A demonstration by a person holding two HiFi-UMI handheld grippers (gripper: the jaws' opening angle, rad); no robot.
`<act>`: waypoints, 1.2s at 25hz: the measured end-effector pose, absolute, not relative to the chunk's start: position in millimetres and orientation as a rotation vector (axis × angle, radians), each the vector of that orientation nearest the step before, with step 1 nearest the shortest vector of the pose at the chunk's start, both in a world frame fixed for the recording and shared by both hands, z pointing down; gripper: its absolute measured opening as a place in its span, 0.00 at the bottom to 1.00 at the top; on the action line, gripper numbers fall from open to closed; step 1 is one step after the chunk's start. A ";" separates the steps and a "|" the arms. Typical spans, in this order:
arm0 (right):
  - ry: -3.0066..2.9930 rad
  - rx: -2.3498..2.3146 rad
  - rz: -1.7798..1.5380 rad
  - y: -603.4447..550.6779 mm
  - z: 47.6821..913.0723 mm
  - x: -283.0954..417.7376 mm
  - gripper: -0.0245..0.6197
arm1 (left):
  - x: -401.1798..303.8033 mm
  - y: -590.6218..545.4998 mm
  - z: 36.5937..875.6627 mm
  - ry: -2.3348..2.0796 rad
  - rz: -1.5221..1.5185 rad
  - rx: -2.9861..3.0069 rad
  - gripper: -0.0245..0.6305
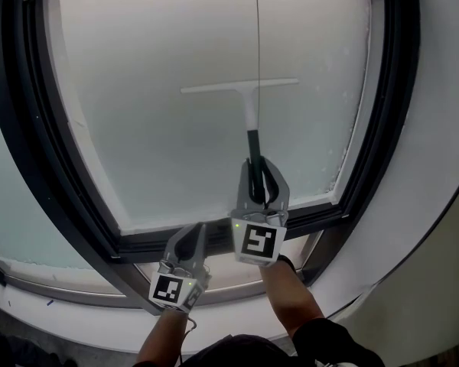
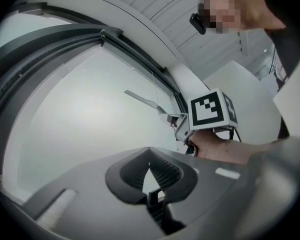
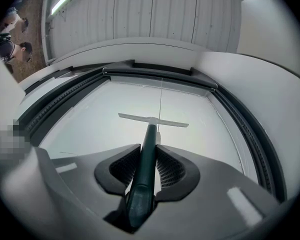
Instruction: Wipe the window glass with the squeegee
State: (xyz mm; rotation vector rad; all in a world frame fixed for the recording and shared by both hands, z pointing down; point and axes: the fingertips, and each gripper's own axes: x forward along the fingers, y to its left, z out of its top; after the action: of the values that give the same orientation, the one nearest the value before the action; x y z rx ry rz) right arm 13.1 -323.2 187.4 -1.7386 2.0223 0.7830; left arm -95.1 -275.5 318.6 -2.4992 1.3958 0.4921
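**Inspector:** Left gripper (image 1: 191, 235), lowest in the head view: status?

**Technician:** Its jaws are pressed together with nothing between them. It hangs near the lower edge of the dark window frame (image 1: 57, 140) and takes no part in the wipe.

**Inspector:** Right gripper (image 1: 258, 178)?

**Technician:** Its jaws pinch the dark handle of the squeegee (image 1: 251, 121), and the handle runs straight out between the pads (image 3: 165, 169). The pale blade lies level across the window glass (image 1: 161, 144) at upper centre of the frame and appears to sit against the pane.

**Inspector:** Progress?

**Technician:** The tool is gripped and on the glass, so pickup and placement are judged complete. The pane looks evenly hazy on all sides of the blade, with no visible border between wiped and unwiped areas. How much has been wiped cannot be told. Judged outstanding: a stroke down toward the lower edge of the frame, then passes over the left and right strips.
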 end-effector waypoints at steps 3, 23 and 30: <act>2.037 -1.752 0.772 -322.0 194.9 14.4 0.19 | -94.0 -271.3 320.6 1.392 0.494 -2.507 0.04; 2.103 -1.790 0.728 -316.4 229.6 19.5 0.19 | -85.6 -258.3 336.8 1.417 0.488 -2.540 0.04; 2.123 -1.800 0.707 -314.1 242.3 18.5 0.19 | -89.0 -256.0 345.2 1.455 0.464 -2.551 0.04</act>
State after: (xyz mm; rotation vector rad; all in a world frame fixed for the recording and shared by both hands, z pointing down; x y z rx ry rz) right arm 18.5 -314.1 242.3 -1.8000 2.1226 0.7070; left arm -89.0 -256.0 345.2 -2.5508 1.4553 0.4639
